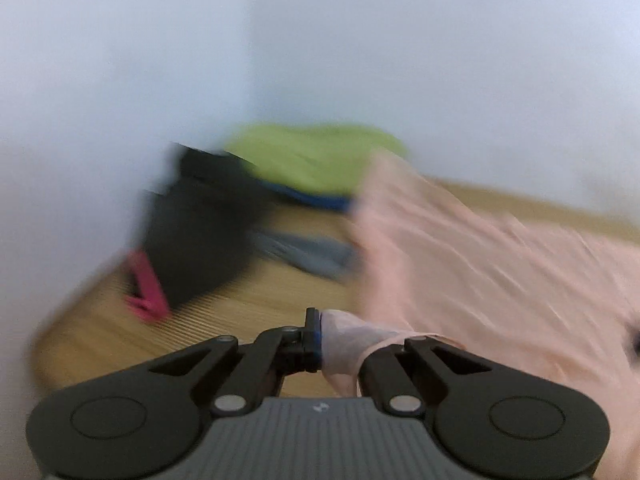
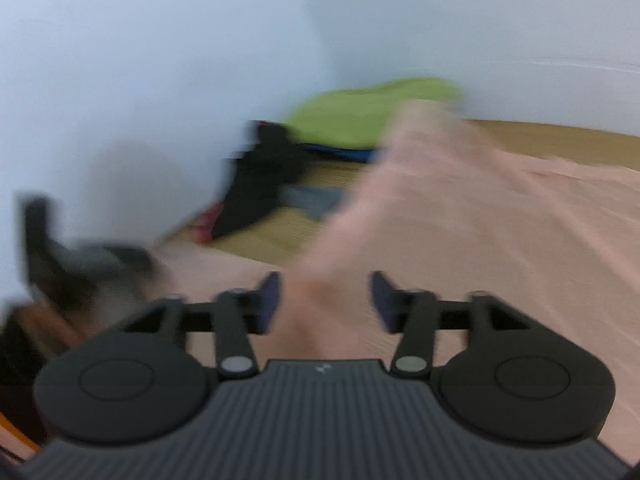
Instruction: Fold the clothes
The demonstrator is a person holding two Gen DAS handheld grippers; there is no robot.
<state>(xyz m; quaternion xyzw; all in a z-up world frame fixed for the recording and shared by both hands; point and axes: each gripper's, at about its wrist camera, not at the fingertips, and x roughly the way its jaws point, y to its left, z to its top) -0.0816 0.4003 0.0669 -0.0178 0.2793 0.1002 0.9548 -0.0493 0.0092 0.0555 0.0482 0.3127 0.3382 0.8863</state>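
A pale pink garment spreads over the wooden table at the right. My left gripper is shut on a bunched edge of it, and the cloth rises from the jaws toward the far right. In the right wrist view the pink garment fills the right and centre. My right gripper is open, with a raised fold of the pink cloth lying between its fingers. The left gripper shows blurred at the left edge of that view. Both views are motion-blurred.
At the back by the white wall lie a green garment over a blue one, a black garment, a grey one and a pink-red object. The same pile shows in the right wrist view.
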